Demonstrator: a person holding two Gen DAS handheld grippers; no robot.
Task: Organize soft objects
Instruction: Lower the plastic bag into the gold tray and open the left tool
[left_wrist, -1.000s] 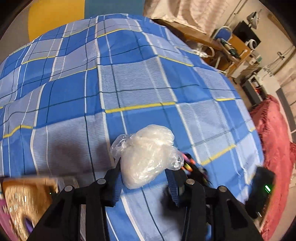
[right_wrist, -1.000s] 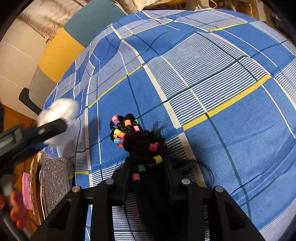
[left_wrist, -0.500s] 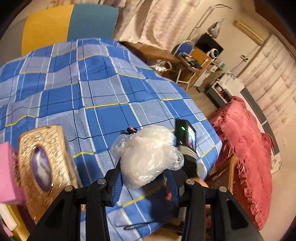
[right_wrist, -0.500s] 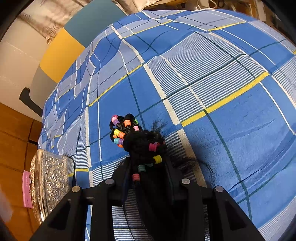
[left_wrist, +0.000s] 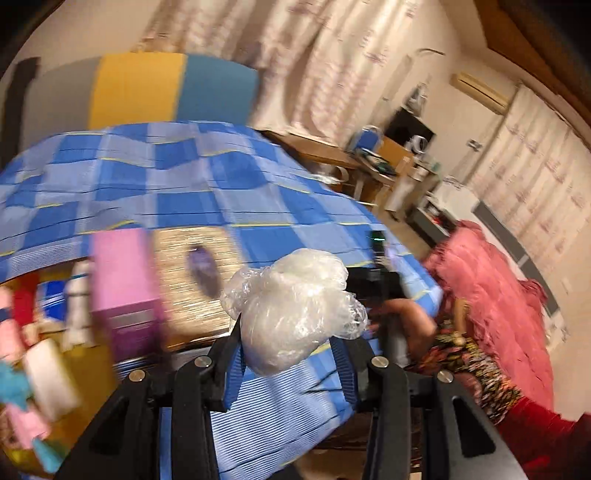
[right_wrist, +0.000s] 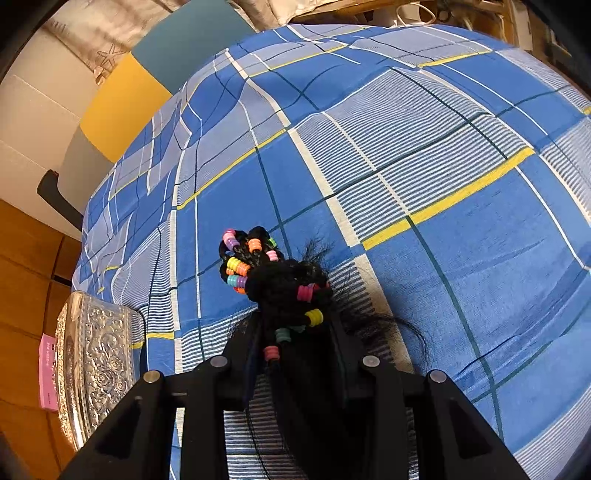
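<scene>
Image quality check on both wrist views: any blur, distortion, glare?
Left wrist: background smeared by motion blur, pink box and gold ornate box streaked; the clear plastic-wrapped white bundle in the left gripper stays sharp. Right wrist: crisp, fisheye bows the blue plaid bedsheet; warm light, no glare.

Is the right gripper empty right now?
No, the right gripper is closed on a bundle of black braided hair strung with coloured beads, held over the blue checked bedsheet.

Warm indoor light, strong fisheye bending

Left wrist view smears with motion blur; right wrist view stays sharp, both darkening to black at the curved corners.
</scene>
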